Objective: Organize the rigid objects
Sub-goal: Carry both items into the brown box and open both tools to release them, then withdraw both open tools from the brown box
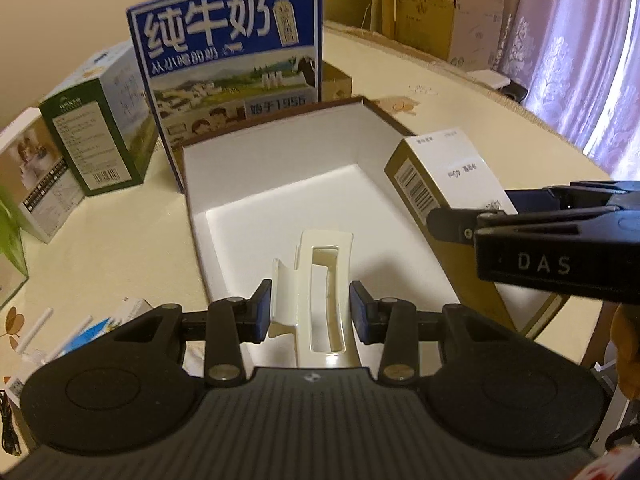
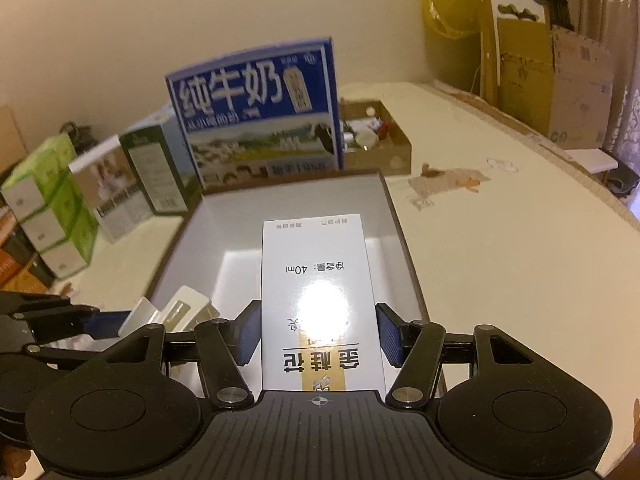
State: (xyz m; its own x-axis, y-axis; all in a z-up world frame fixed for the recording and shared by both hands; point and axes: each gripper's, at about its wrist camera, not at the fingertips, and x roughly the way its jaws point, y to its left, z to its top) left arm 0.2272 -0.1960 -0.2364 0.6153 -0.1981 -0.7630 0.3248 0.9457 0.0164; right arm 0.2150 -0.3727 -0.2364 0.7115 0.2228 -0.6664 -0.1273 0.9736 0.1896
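Note:
My left gripper is shut on a cream plastic clip and holds it over the near end of an open white tray box. My right gripper is shut on a white and gold carton, held over the same box. The carton also shows in the left wrist view at the box's right wall, with my right gripper behind it. The clip shows in the right wrist view at lower left, held by the left gripper.
A blue milk carton stands behind the box. Green and white boxes stand to its left. A brown cardboard tray with small items sits behind on the right. Small packets lie at the table's near left.

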